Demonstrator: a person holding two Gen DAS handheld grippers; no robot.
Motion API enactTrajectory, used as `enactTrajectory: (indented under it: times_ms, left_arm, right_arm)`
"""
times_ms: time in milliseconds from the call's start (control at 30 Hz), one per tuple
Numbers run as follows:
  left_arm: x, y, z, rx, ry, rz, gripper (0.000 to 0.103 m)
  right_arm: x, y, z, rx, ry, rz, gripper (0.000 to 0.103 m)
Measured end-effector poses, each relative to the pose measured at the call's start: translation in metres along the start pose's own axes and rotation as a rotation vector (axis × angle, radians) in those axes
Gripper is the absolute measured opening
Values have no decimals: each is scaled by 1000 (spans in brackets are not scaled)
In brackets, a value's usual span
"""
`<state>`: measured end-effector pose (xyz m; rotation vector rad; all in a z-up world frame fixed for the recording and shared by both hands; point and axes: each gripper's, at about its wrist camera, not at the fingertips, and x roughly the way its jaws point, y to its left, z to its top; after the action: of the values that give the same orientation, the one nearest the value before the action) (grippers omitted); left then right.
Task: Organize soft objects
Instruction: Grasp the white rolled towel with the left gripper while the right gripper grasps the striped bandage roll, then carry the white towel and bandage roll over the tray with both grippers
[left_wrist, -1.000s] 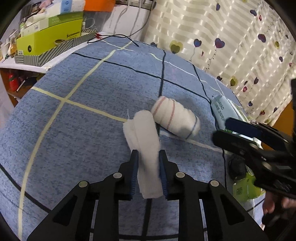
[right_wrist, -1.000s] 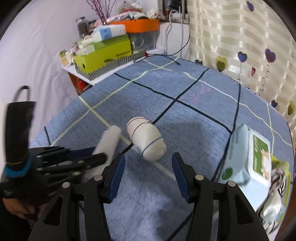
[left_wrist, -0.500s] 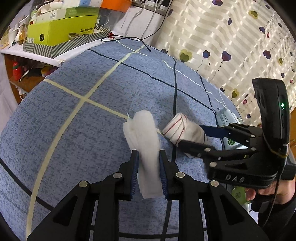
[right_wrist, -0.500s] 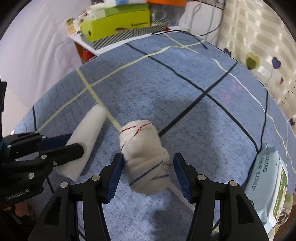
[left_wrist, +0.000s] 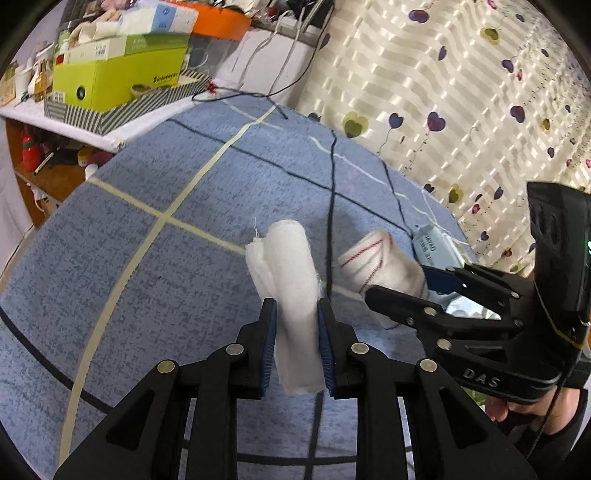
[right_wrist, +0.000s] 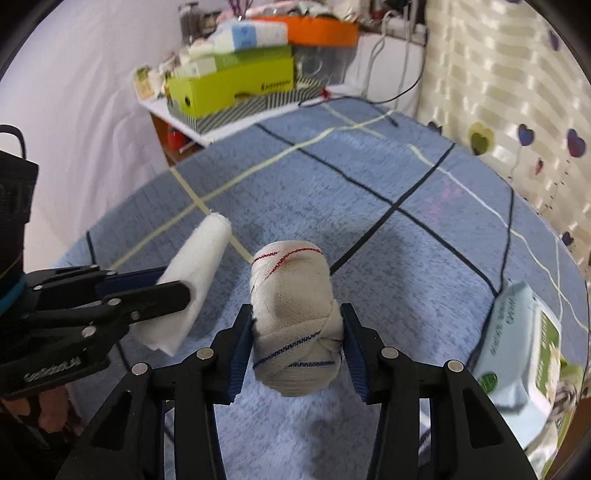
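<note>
already my left gripper (left_wrist: 295, 347) pinched the white cloth roll (left_wrist: 290, 291) above the blue cover (left_wrist: 147, 295) while my right gripper (right_wrist: 297, 350), jaws just closing, squeezed the striped bandage roll (right_wrist: 293, 321), so lifting both seemed next.

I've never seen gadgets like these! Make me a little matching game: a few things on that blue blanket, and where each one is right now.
Things:
1. plain white roll
2. striped roll
3. wipes pack
4. green box

Places:
A. on the side shelf
B. between the right gripper's fingers
C. clamped in the left gripper
D. lying at the blanket's edge

Pairs: 1-C, 2-B, 3-D, 4-A
</note>
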<state>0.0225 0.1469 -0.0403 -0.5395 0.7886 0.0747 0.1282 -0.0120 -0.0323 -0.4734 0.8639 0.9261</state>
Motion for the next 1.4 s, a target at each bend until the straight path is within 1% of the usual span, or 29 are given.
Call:
enactTrajectory:
  times_ms: [133,233,467,800,1133,1400]
  left_arm:
    - [-9,-16,0,25,-15,-23,23]
    - [-16,-31,-1,54,-26,-37,23]
    - [-25,-68,-7,120,-34,-83,23]
    - [-30,-115,-11,210,-32,-123,23]
    - [-27,-158,-17,288,-22,-150,23]
    - [-20,-197,-21,350,-10,-182,23]
  right_arm:
    - [-29,-5,-14,66,-65,4,45]
    - [-50,-7,-26,96,-107,-17,45]
    - [-94,-17,-54,162,-175,-47,45]
    - [-133,-39,-84,234,-234,-86,45]
    - [-160,-62,-110,292,-276,-120,45]
    - [-183,-90,-137,352,-302,-164,45]
